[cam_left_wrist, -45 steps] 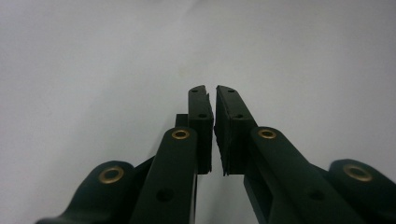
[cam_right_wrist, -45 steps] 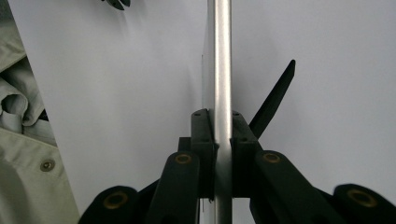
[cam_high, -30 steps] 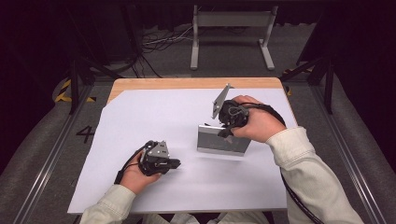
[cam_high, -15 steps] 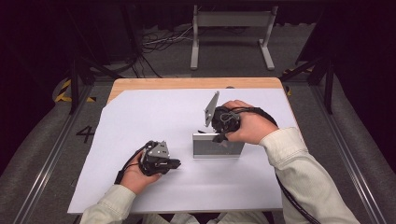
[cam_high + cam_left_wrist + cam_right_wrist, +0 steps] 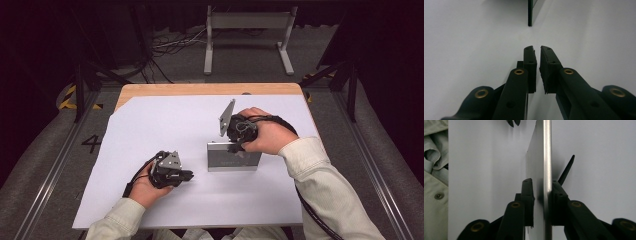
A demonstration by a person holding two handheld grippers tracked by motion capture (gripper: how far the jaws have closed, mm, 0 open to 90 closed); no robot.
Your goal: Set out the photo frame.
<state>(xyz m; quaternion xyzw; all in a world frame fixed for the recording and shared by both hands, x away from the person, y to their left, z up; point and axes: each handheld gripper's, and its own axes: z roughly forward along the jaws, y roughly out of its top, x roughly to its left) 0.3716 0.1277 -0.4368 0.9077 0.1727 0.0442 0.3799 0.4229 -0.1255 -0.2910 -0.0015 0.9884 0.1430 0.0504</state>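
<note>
**White table, metal box on edge**

White sheet (image 5: 150,130) covers the table. Left gripper (image 5: 176,172) rests near, jaws narrow, just opening, nothing between. Farther out, right gripper (image 5: 239,145) straddles the box (image 5: 234,159) top edge; jaws just opening, one side gapped.

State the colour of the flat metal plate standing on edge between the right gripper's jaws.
Silvery grey metal plate; clearest in the right gripper view.

Bright white table sheet (image 5: 150,130), dark surroundings, soft shadows, slightly blurred close-ups
</note>
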